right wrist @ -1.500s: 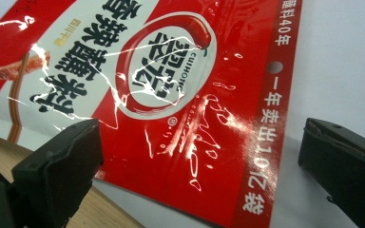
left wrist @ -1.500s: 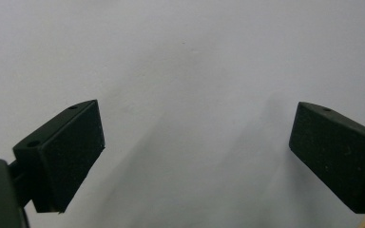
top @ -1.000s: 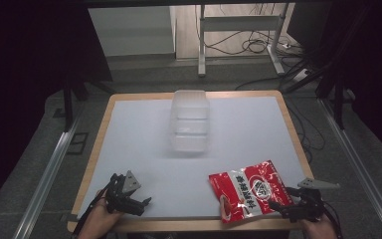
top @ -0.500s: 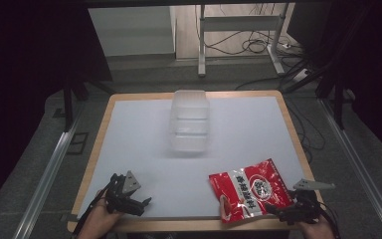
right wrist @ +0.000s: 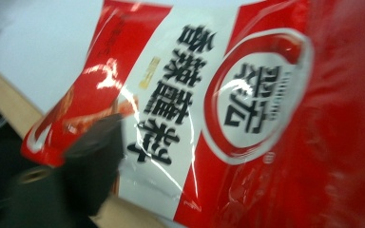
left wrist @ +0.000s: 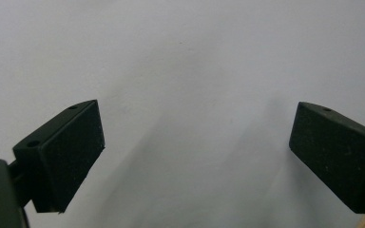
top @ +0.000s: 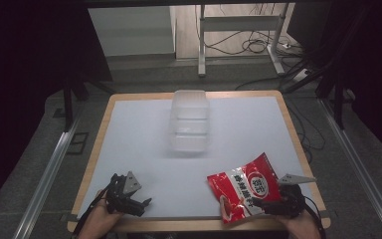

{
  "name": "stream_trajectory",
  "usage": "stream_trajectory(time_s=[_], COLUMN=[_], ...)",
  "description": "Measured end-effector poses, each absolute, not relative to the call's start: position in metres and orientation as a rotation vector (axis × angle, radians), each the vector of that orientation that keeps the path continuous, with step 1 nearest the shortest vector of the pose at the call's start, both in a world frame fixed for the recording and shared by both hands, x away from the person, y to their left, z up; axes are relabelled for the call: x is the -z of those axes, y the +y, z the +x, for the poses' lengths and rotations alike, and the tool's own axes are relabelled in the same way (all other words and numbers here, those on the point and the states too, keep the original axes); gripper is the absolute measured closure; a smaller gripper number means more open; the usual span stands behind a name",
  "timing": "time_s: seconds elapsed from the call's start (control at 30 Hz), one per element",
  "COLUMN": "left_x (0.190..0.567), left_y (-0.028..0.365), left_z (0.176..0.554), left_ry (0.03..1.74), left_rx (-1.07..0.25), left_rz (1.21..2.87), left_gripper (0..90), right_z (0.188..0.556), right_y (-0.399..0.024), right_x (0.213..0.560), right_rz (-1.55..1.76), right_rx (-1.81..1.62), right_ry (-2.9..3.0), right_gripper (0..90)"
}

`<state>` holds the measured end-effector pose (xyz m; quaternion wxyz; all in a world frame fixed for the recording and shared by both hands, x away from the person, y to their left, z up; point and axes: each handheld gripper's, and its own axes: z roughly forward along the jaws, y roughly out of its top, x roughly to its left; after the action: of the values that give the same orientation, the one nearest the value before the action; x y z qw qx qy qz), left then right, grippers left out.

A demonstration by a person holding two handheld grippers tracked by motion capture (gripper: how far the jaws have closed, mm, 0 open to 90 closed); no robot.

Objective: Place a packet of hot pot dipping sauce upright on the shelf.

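At the near edge: we have the right hand-held gripper at the near right corner of the table, its jaws having just been closing around the lower right edge of the red snack bag; whether the pads already press on the film we cannot tell.
Bag position: it lies near the table's front right corner, its near edge close to the wooden rim, tilted.
Bag handling: we judge it light, soft and crinkly, with glossy, slippery film and likely brittle contents.
Where to hold: we favour the flat sealed edge, not the puffed middle, so that nothing inside is crushed.
Left side: our left hand-held gripper rests near the front left, jaws wide apart over bare table, holding nothing.
Farther off: a clear plastic container stands mid-table, well apart from the bag.
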<state>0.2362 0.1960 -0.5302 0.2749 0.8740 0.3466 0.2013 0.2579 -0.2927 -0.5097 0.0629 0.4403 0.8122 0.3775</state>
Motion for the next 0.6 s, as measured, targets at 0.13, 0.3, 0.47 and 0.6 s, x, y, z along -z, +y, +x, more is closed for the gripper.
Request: stream_trajectory(time_s=[0.13,0.3,0.47,0.6], left_x=[0.530,0.530,0.530,0.530], left_y=[0.196,0.196,0.196,0.196], left_z=[0.236,0.236,0.236,0.236], left_ry=[0.929,0.926,0.924,0.925], left_rx=[-0.543,-0.544,-0.545,-0.546], left_rz=[2.355,2.357,2.358,2.357], left_gripper=[4.4,4.4,4.4,4.4], right_z=[0.260,0.259,0.257,0.256], right_y=[-0.289,-0.285,-0.284,-0.284], right_x=[0.508,0.505,0.503,0.496], right_rz=[1.328,1.293,1.292,1.313], right_rx=[-1.051,-1.010,-0.987,-1.050], right_ry=[2.432,2.426,2.412,2.382], right_gripper=[48.3,78.1,87.0,87.1])
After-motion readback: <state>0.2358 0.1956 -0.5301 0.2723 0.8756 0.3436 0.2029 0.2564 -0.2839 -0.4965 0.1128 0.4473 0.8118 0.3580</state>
